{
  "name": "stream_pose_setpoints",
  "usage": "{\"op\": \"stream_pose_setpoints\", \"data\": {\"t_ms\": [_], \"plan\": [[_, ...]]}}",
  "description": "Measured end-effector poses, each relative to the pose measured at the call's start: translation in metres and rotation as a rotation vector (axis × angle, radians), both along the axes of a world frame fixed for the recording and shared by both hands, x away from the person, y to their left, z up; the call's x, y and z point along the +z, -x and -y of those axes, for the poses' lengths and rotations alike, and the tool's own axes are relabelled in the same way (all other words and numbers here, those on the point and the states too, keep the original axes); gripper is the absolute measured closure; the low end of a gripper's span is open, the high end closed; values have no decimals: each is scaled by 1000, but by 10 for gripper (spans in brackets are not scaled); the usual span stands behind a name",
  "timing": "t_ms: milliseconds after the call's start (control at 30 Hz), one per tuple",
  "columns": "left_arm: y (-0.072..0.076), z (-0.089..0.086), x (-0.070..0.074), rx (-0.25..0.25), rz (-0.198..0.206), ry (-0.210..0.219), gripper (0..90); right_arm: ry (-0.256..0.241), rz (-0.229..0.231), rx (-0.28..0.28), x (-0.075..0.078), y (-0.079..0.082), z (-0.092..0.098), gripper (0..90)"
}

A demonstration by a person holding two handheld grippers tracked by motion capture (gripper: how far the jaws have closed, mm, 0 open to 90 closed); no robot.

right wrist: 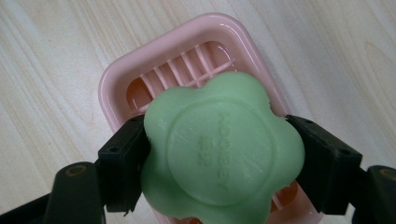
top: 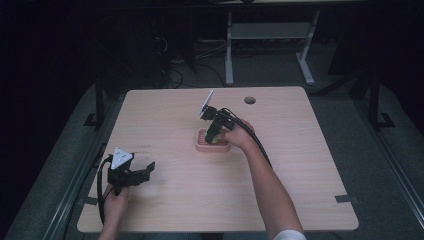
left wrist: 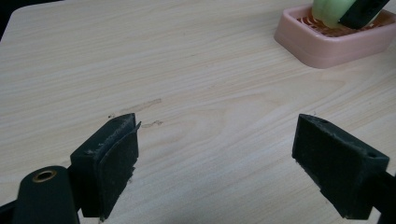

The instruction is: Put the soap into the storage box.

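Soap (right wrist: 219,149), green and flower-shaped, sits clamped between the jaws of the right gripper (top: 214,131) just above the pink soap dish (right wrist: 187,60) in the middle of the table (top: 300,165). It looks like placing or lifting; I cannot tell which. Either move calls for a level grip, while the left gripper (left wrist: 215,154) waits open at the near left.

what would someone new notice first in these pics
First, the pale green flower-shaped soap bar, clamped between the right gripper's black jaws directly over the pink slatted plastic soap dish. That dish sits near the middle of the light wooden table. The left gripper is at the table's near left corner, jaws wide apart with bare wood between them.
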State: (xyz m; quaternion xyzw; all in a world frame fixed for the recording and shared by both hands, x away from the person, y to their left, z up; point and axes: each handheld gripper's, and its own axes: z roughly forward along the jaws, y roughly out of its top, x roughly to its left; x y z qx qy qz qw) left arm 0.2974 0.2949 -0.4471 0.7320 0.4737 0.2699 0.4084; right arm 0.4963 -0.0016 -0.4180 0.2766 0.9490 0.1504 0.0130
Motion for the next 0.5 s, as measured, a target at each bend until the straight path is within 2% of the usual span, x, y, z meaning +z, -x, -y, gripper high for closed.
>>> {"op": "stream_pose_setpoints", "data": {"t_ms": [500], "plan": [[0, -1, 0, -1, 1, -4, 142, 6, 5, 6, -1, 0, -1, 251]]}}
